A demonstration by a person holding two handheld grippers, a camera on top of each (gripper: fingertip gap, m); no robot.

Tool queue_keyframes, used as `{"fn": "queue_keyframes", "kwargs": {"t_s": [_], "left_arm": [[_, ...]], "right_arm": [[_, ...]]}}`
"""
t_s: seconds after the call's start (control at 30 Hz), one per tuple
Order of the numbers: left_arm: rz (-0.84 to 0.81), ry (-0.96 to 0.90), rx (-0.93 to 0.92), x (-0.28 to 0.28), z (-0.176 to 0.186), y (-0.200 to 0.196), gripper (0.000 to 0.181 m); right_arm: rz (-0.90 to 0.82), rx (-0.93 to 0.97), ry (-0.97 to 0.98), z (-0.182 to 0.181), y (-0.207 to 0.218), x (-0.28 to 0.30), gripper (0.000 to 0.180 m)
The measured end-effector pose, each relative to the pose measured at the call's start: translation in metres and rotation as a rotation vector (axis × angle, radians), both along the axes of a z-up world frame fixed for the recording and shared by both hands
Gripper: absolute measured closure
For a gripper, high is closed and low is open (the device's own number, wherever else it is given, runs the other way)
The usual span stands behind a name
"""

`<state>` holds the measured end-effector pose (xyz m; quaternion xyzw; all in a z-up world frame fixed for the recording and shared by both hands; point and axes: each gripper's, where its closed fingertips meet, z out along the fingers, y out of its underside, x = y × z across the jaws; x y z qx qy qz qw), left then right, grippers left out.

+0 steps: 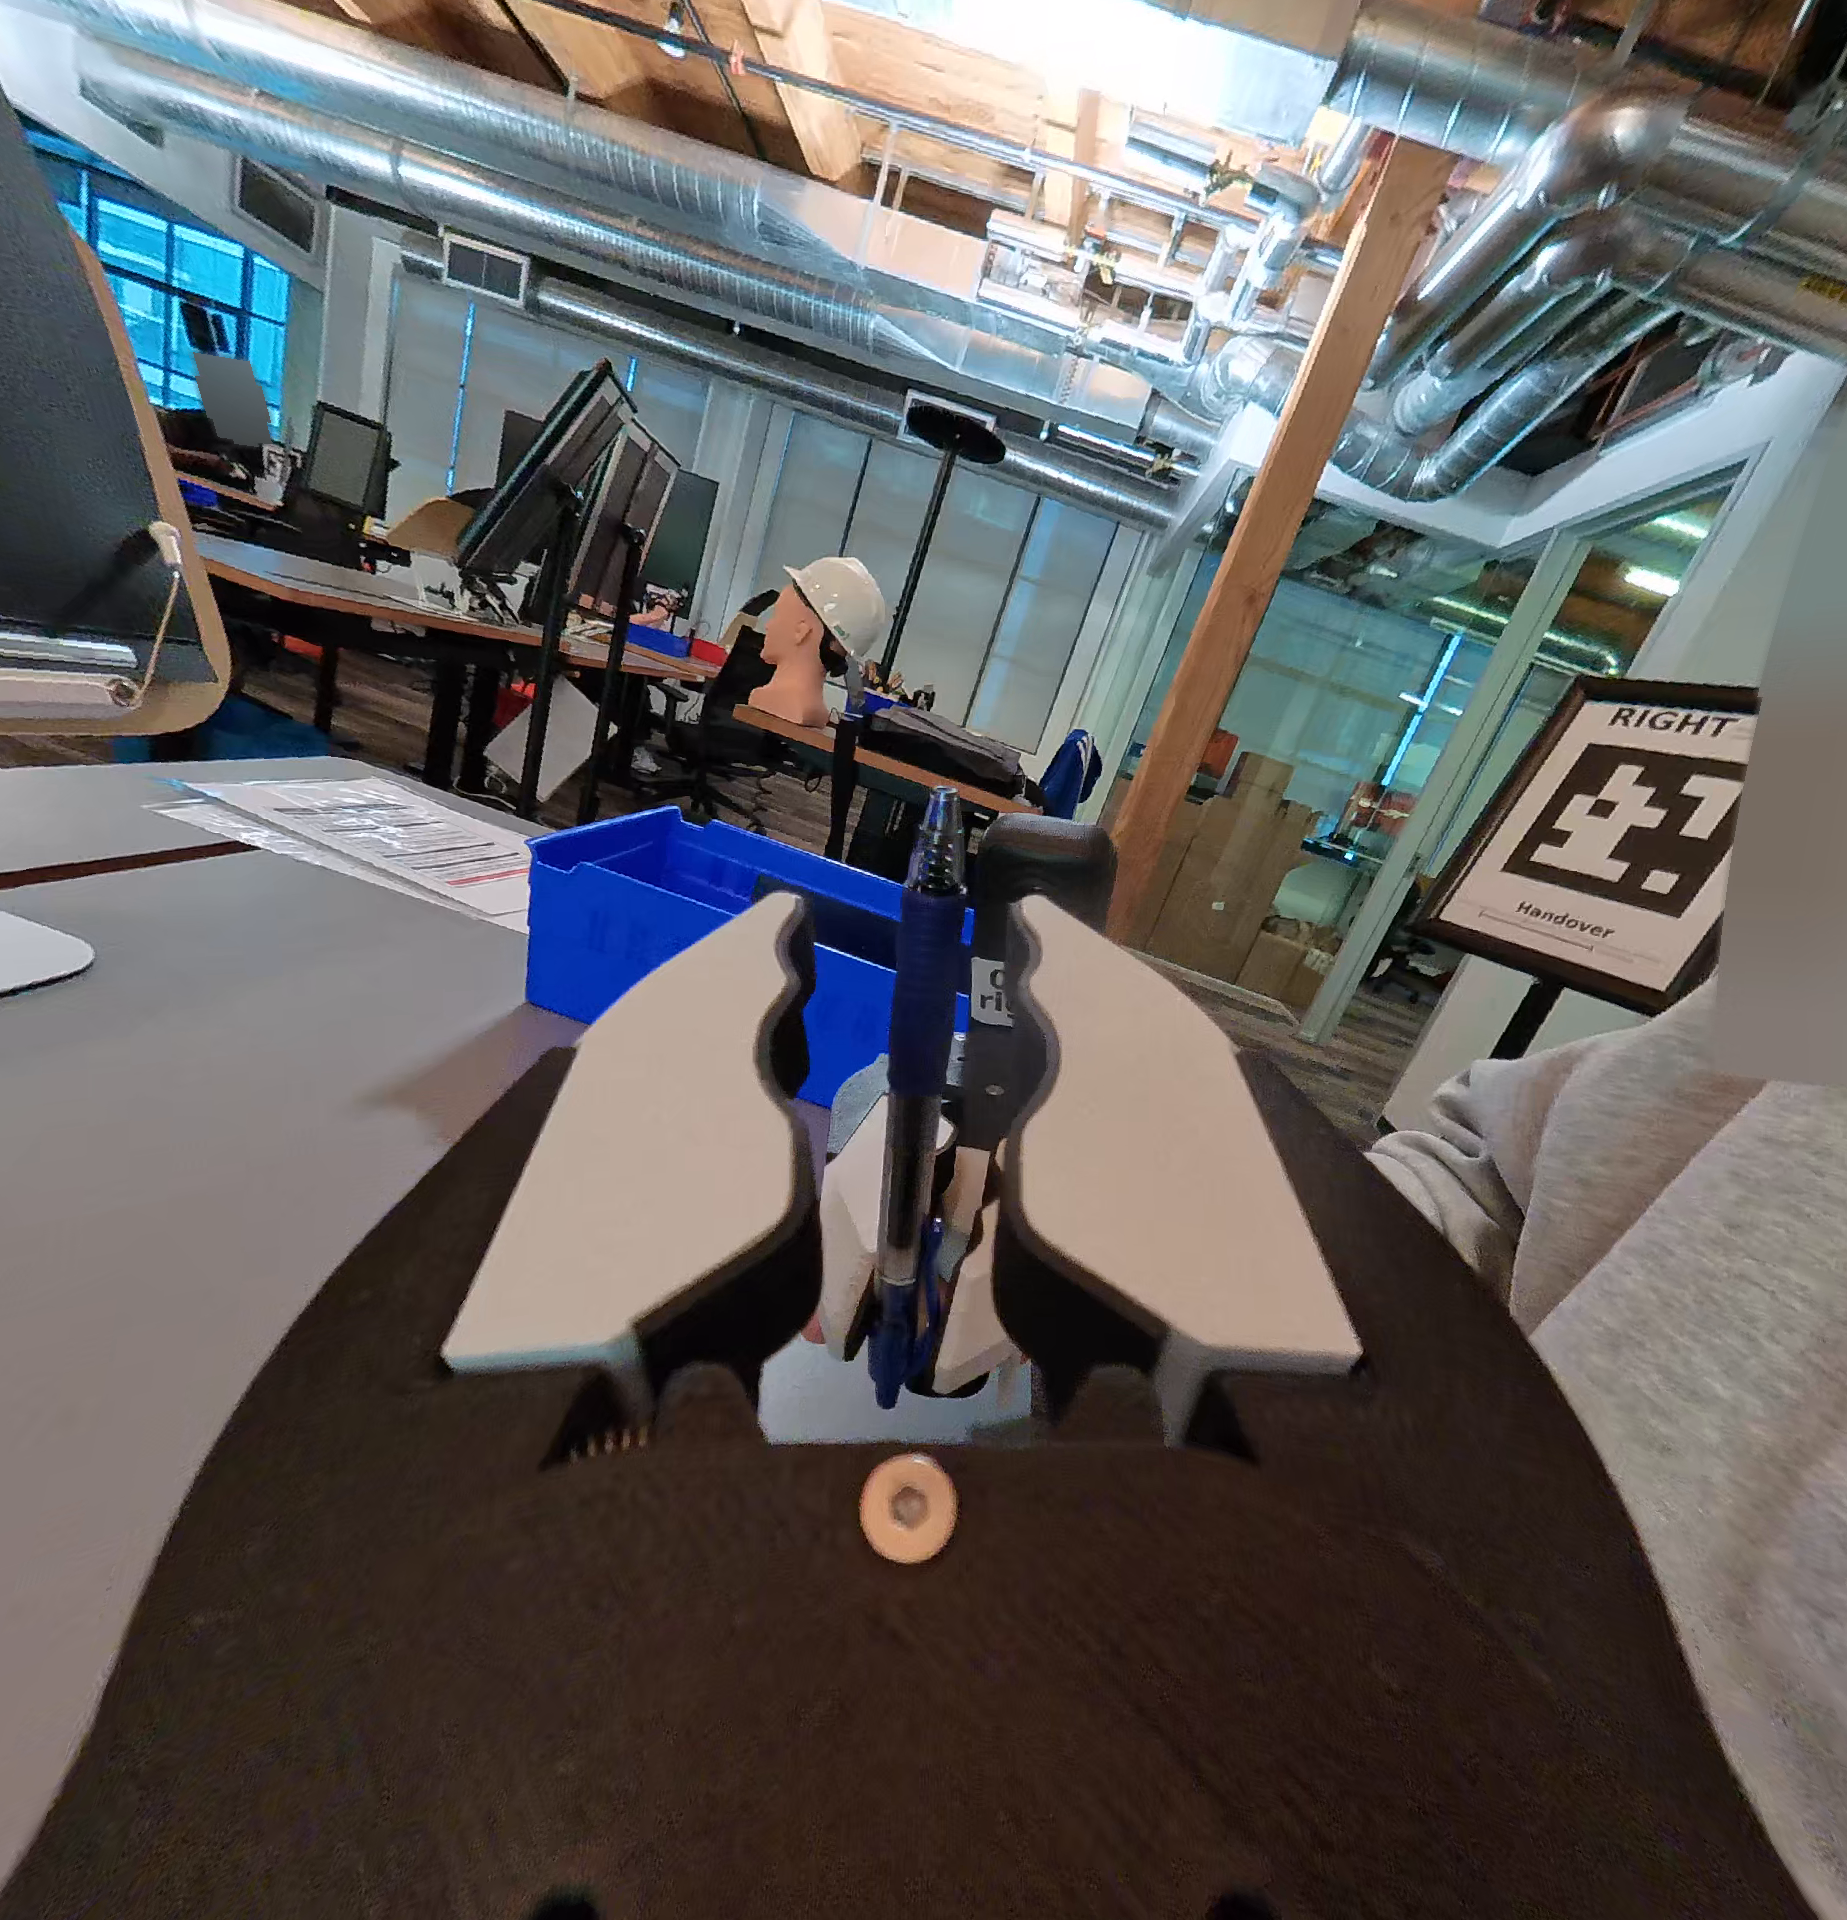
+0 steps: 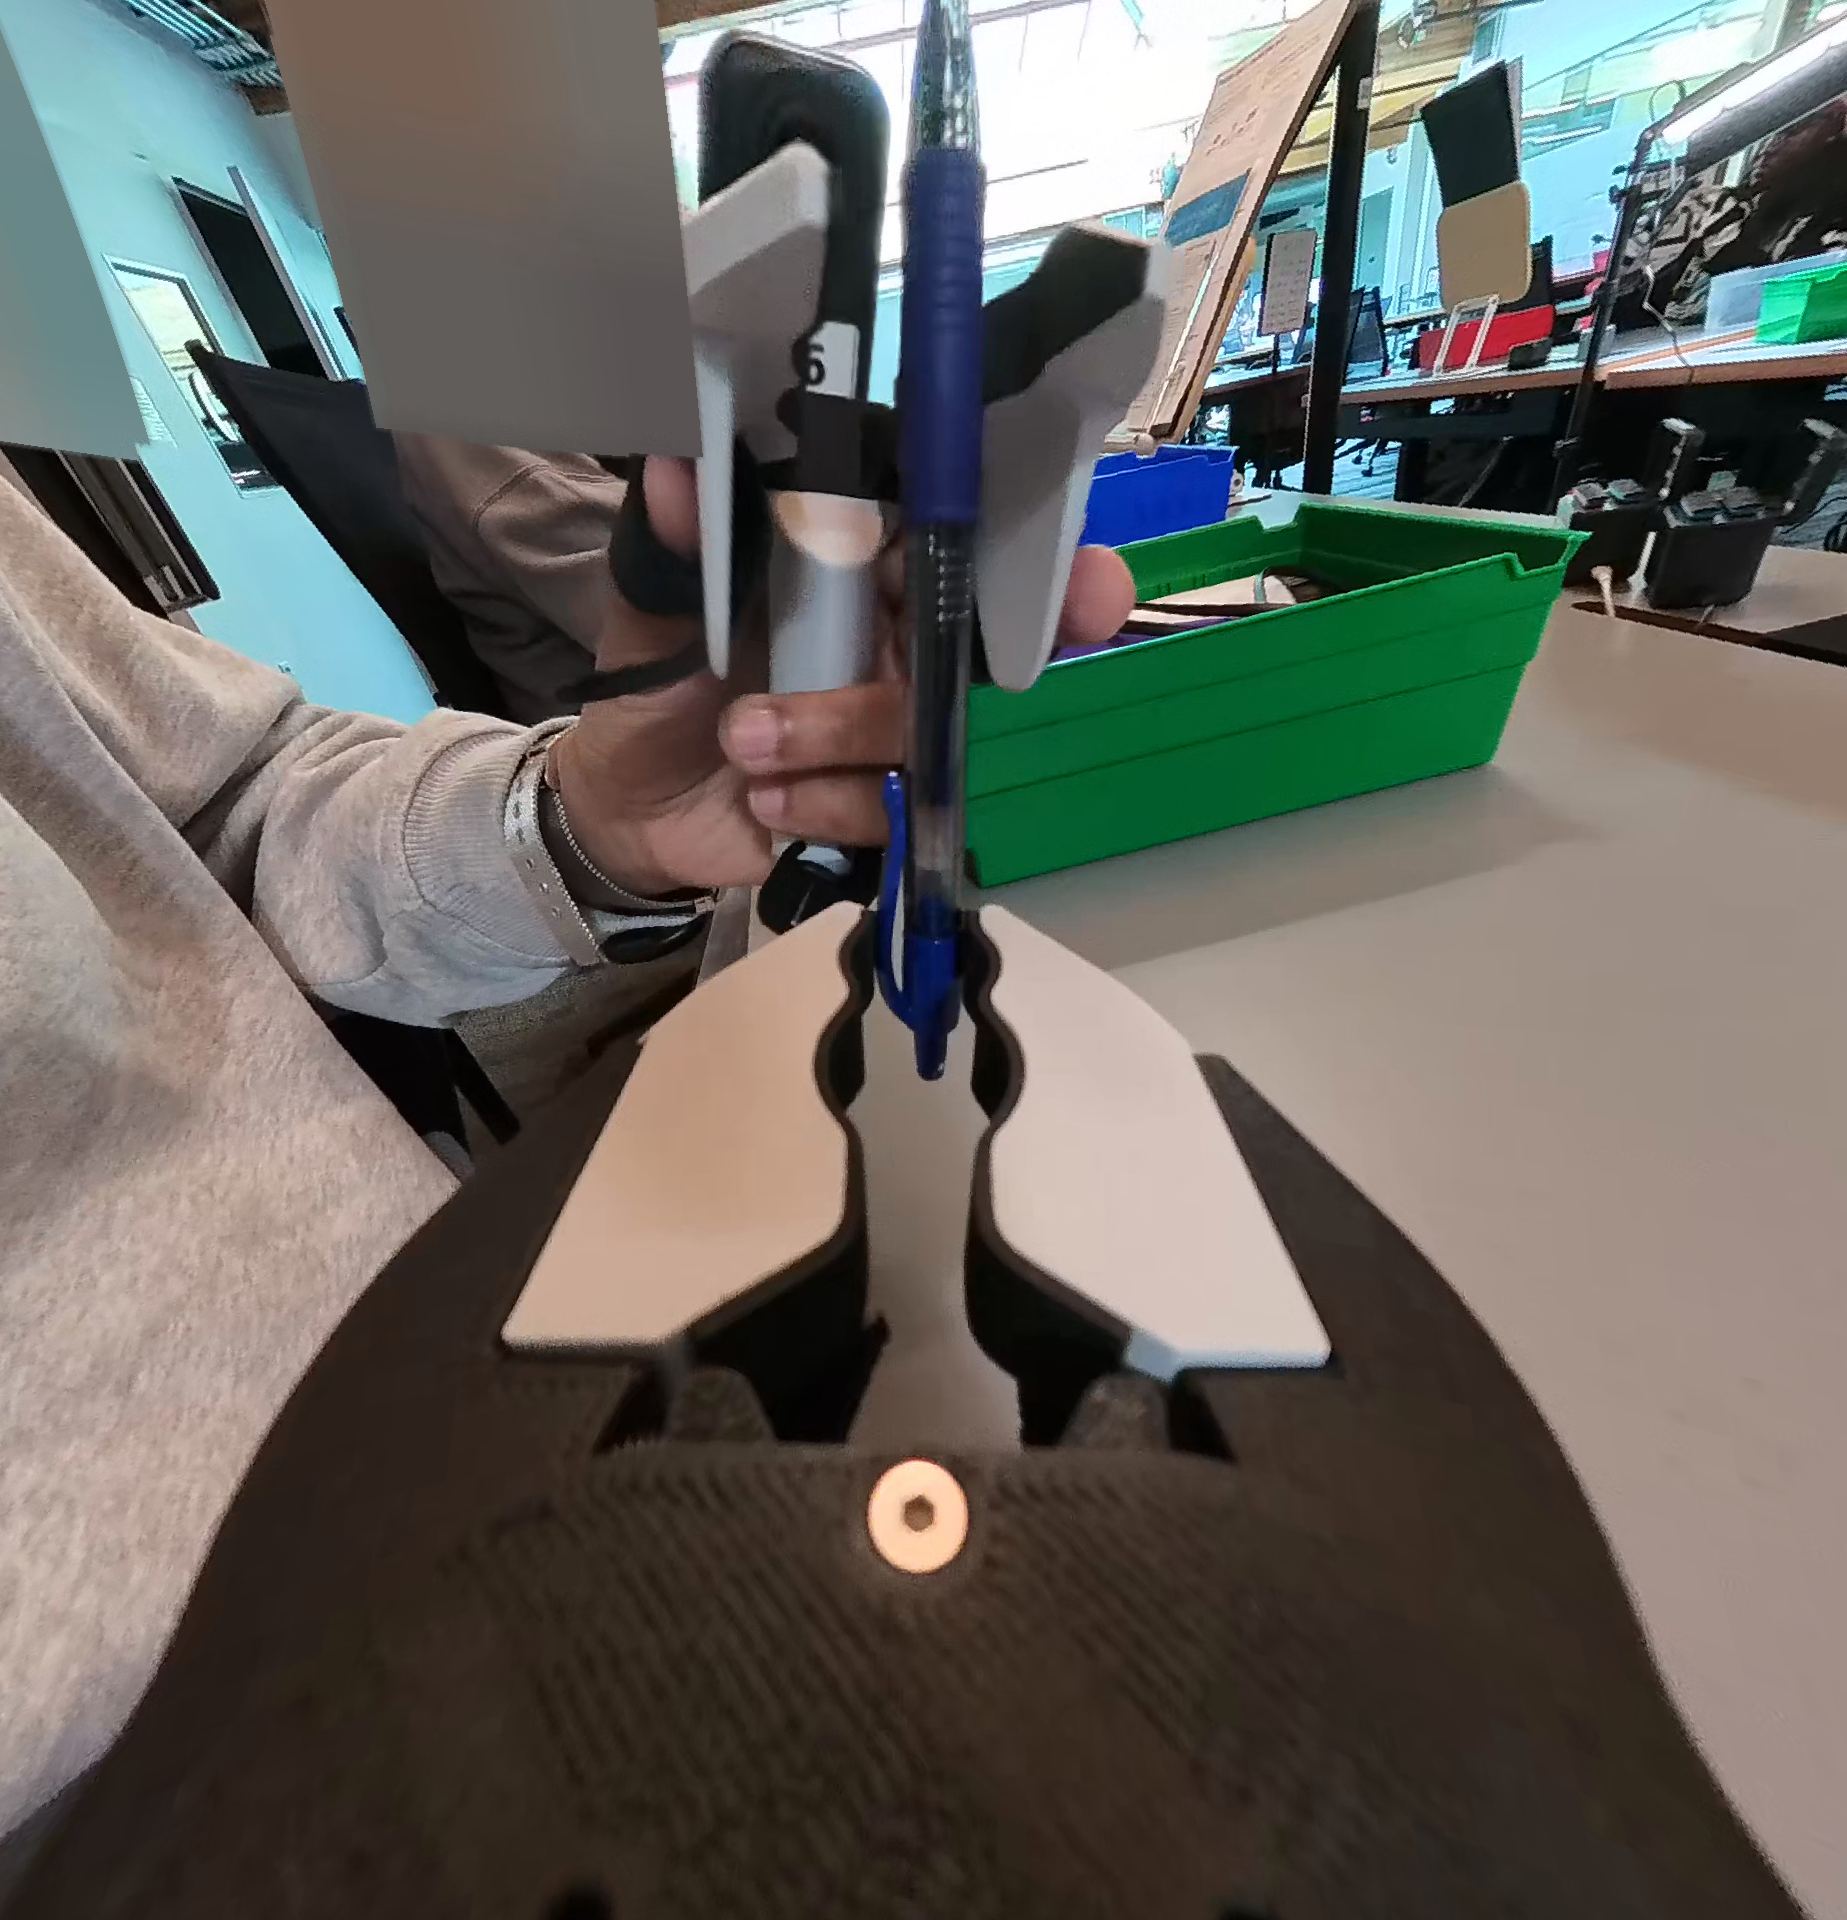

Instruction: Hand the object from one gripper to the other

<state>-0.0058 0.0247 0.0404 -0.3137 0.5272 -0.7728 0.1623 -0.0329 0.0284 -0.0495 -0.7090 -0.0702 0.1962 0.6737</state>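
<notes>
We held the blue retractable pen upright in the air above the grey surface, its writing tip up and its clip end down, with the right gripper pinching that clip end right at the tips of its fingers. The left gripper stood spread around the pen's rubber grip section, a clear gap showing on either side, so it had no hold yet; in the right wrist view its fingers flanked the grip without touching it. We judged the handover about halfway: the receiver was in place but not clamped. The main risk was timing. If the right fingers let go before the left ones had closed, the pen would drop to the surface, or into the green bin just beside it. The right hold looked thin, on a narrow, smooth plastic end with the clip sticking out to one side, so a nudge from one closing left finger arriving first could pivot the pen and tip it out of line. In the left wrist view the pen sat nearer the right-hand finger than the left-hand one, which made such an uneven contact likely. The blue bin behind was well clear and posed no trouble.
</notes>
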Motion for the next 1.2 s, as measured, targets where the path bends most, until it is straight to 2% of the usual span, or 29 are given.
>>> {"fn": "queue_keyframes", "kwargs": {"t_s": [0.13,0.3,0.47,0.6,0.8,0.97,1.2], "left_arm": [[-0.013,0.002,0.009,-0.002,0.000,-0.001,0.169],[0.000,-0.007,0.031,-0.002,-0.001,0.000,0.169],[0.012,-0.004,0.057,-0.001,-0.004,0.002,0.169],[0.005,0.005,0.108,0.000,-0.013,-0.004,0.169],[-0.015,0.033,0.180,0.003,-0.033,-0.015,0.169],[-0.030,0.055,0.167,0.004,-0.041,-0.019,0.169],[-0.051,0.077,0.175,0.005,-0.052,-0.028,0.169]], "right_arm": [[0.000,0.000,0.003,0.000,0.000,0.001,0.163],[-0.002,0.004,0.036,0.001,0.000,0.003,0.161],[-0.072,0.068,0.086,0.011,-0.002,0.018,0.129],[-0.111,0.109,0.131,0.019,-0.007,0.030,0.127],[-0.106,0.139,0.175,0.025,-0.012,0.034,0.132],[-0.066,0.126,0.142,0.023,-0.012,0.025,0.149],[-0.040,0.116,0.105,0.021,-0.011,0.018,0.162]]}}
